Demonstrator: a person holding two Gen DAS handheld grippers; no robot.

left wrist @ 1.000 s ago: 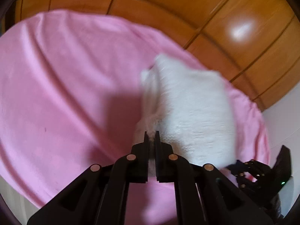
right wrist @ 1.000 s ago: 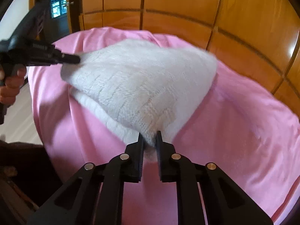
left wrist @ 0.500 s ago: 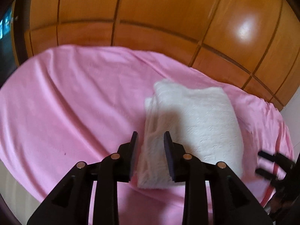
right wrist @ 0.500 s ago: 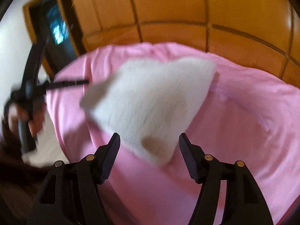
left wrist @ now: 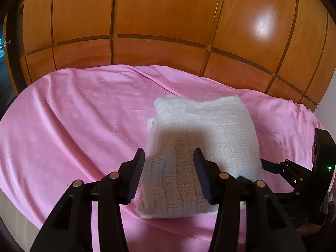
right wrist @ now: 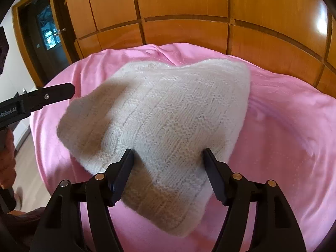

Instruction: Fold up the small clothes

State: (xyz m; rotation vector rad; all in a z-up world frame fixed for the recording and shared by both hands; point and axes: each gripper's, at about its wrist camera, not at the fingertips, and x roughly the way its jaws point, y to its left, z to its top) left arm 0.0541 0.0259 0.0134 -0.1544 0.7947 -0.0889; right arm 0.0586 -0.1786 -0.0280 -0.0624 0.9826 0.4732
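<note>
**Folded knit released on the bed**

The white knitted garment (left wrist: 201,147) lies folded into a soft rectangle, its long axis running away from my left gripper (left wrist: 169,157), chunky ribbed wool on a smooth pink bedspread (left wrist: 84,115). Both my left and right gripper (right wrist: 168,157) have just been opening; they hover above it, holding nothing.

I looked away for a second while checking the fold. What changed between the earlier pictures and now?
Both hand-held grippers let go of the white knitted garment. The left hand-held gripper and the right hand-held gripper, each pinching a corner a second ago, have just been opening their jaws, and nothing is pressed between the pads. The garment dropped flat and lies folded on the pink sheet. The sheet and the wooden panels behind stayed as they were.
</note>
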